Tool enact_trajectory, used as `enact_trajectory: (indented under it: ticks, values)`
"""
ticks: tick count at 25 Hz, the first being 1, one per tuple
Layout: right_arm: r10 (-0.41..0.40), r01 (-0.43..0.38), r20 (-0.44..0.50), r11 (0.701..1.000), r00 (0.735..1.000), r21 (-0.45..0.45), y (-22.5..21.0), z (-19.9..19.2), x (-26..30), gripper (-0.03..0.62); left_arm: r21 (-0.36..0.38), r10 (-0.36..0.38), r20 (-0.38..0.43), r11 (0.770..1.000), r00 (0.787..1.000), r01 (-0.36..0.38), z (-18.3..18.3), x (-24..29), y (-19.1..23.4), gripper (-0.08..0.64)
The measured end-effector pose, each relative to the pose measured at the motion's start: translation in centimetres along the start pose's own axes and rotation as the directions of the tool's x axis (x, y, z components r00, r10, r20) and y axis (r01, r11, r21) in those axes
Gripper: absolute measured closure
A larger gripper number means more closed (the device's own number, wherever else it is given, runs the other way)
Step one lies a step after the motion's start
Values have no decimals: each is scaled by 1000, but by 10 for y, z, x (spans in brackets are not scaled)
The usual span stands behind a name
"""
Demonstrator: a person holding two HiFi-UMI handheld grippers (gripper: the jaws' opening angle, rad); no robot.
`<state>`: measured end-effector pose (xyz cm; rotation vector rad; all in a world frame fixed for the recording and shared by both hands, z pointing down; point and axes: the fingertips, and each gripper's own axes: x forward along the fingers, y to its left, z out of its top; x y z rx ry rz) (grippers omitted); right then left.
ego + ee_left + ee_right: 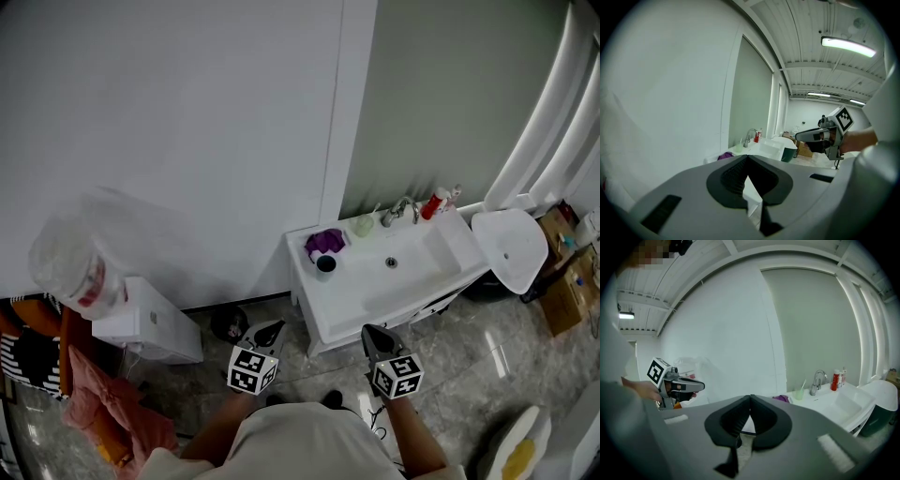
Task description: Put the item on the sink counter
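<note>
The white sink counter [349,302] stands against the wall ahead of me. On its left end lie a purple item [325,241] and a dark cup [325,265]. A green cup [363,225], the faucet [399,211] and a red bottle [433,203] line the back edge. My left gripper [272,329] hangs before the counter's front left corner, shut, with nothing in it. My right gripper [368,332] hangs before the front edge, also shut and empty. The left gripper view shows its jaws [747,157] meeting at the tips, and the right gripper view shows the same [750,397].
A white toilet [511,246] with its lid down stands right of the sink, with a cardboard box [567,292] beyond it. At the left are a white box-like unit [150,324], a clear plastic bag [80,255] and pink cloth [103,403]. The floor is grey tile.
</note>
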<state>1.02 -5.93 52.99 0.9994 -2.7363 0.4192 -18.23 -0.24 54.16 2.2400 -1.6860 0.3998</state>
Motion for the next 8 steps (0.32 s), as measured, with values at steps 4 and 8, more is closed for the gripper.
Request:
enact_trajectory:
  ticks: [4,8]
  values:
    - [2,-2,6,1000,1000,-2,2,5,0,581,-2,-3,0,1000,1000,3,2,0,0,552]
    - [5,-5,6,1000,1000,1,2,4,2,581,-2,-6,0,1000,1000,6,0,3,2,552]
